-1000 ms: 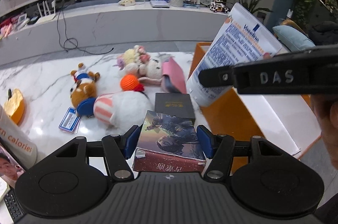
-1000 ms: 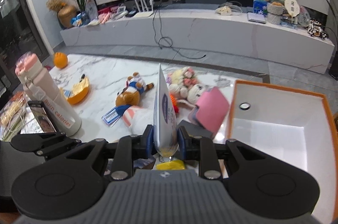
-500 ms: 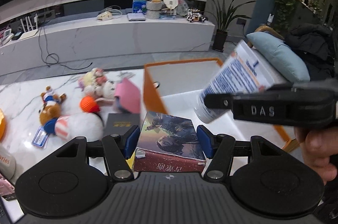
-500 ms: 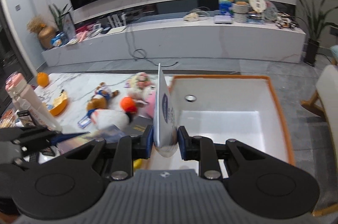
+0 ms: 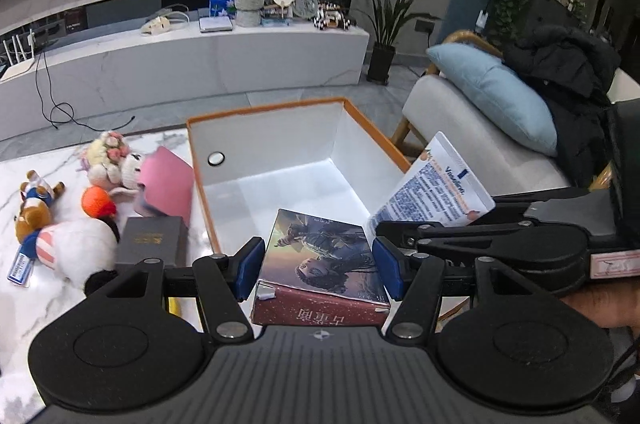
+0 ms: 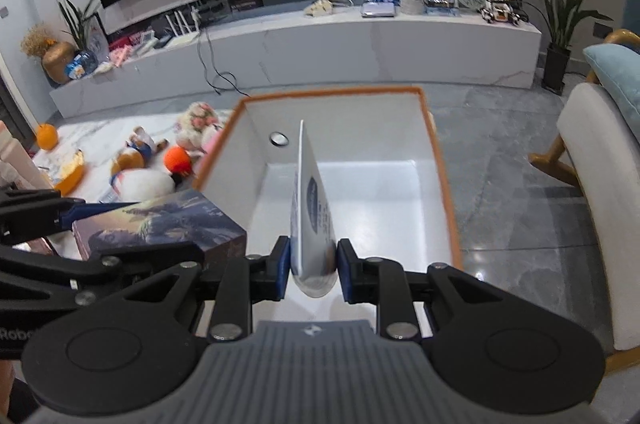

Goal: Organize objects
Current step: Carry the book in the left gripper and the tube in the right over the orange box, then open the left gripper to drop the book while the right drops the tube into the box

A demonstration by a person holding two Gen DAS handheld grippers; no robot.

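The left tongs (image 5: 318, 274) were clamped on a boxed book (image 5: 322, 266), held over the near edge of the orange-rimmed white bin (image 5: 264, 116); the right tongs (image 6: 313, 274) pinched a white tube (image 6: 312, 216) above its interior, with plush toys (image 5: 76, 236) lying left on the worktop (image 5: 24, 300)
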